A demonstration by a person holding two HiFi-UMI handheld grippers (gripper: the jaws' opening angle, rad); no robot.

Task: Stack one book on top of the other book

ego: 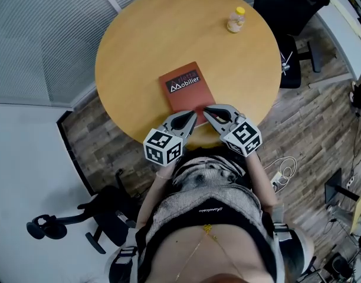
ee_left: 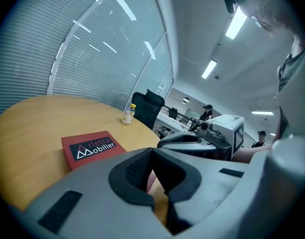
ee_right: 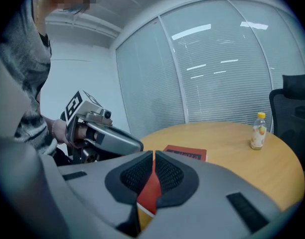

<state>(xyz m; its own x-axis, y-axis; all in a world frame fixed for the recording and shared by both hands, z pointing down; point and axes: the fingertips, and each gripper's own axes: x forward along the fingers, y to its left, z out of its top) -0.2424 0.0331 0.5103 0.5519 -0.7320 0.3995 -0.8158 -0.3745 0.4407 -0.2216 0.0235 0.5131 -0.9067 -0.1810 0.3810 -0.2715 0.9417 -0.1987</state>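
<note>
A red book [ego: 185, 88] with a black title band lies flat on the round wooden table [ego: 133, 46], near its front edge; only this one cover shows, and I cannot tell whether a second book lies under it. My left gripper [ego: 194, 115] and right gripper [ego: 206, 110] hover side by side just at the book's near end, tips pointing at it, both shut with nothing between the pads. In the left gripper view the book [ee_left: 90, 148] lies ahead to the left, with the right gripper [ee_left: 192, 141] alongside. In the right gripper view the book [ee_right: 185, 154] shows beyond the shut jaws.
A small bottle with a yellow cap [ego: 236, 20] stands at the table's far right. A black office chair [ego: 286, 5] stands behind the table, another chair [ego: 80, 220] at the lower left. Cables [ego: 281, 173] lie on the wooden floor to my right.
</note>
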